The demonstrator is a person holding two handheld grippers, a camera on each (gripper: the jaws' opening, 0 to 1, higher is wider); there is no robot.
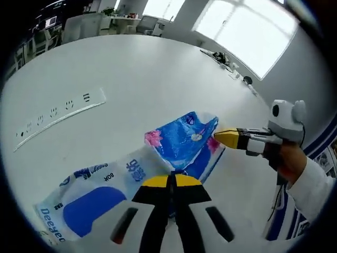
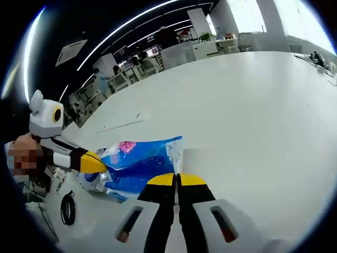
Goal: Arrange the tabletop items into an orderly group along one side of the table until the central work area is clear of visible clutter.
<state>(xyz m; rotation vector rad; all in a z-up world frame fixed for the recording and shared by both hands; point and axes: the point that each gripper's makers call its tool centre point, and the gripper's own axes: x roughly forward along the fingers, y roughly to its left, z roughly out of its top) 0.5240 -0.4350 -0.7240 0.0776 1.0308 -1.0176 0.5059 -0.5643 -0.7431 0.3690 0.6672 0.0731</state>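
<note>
A crumpled blue and white plastic tissue pack (image 1: 174, 150) with pink flowers and blue lettering lies on the white desk (image 1: 137, 79), stretched between both tools. The left tool (image 1: 171, 182) is clamped on one edge of the pack; the right tool (image 2: 176, 180) pinches its opposite edge. A recessed socket strip (image 1: 58, 113) sits beyond the pack.

Setting: open-plan office, probably.
Evidence: long white conference table (image 1: 158, 74), inset power sockets (image 1: 58, 113), desks with monitors (image 2: 152, 51), ceiling light strips (image 2: 131, 23).
</note>
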